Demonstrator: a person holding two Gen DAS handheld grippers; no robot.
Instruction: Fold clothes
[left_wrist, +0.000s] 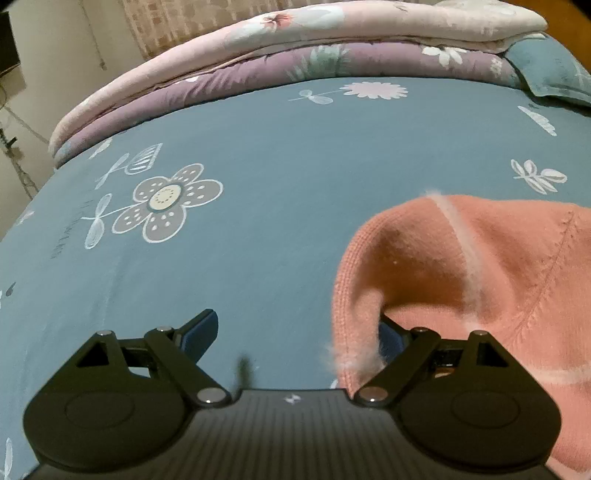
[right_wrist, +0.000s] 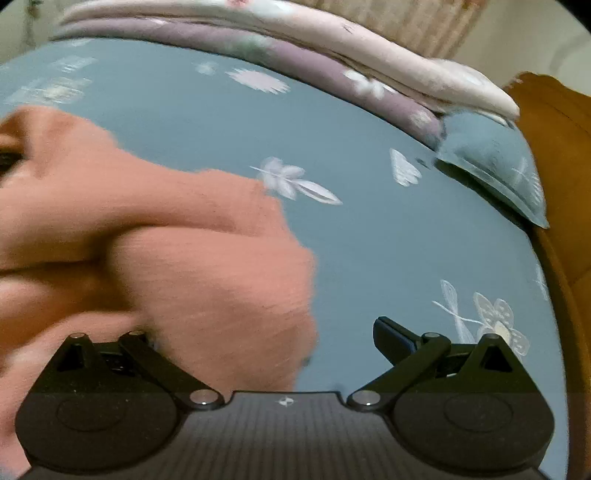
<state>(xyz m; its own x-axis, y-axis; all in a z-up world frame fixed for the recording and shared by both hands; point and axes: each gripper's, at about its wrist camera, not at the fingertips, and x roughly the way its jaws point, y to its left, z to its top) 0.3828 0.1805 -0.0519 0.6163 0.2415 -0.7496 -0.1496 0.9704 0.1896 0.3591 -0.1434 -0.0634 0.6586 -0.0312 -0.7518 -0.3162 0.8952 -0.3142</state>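
Pink sweater lies on blue bedsheet; its ribbed edge drapes the left gripper. Jaws are spread wide, nothing pinched. Right gripper is likewise spread, its left finger hidden by knit. Open sheet lies far of both; folded quilts bound it. Headboard is seen only from the right wrist.

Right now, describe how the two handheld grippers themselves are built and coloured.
Both look alike. The left gripper has a matte black body with fine ribbing on top, a small white emblem at its front edge, two rounded black housings, and black linkage bars joined by silver pivot pins. Its fingers carry dark blue pads. The right gripper shows the same ribbed black body, emblem, silver pins and blue-padded fingers. No cables or sleeves are visible.
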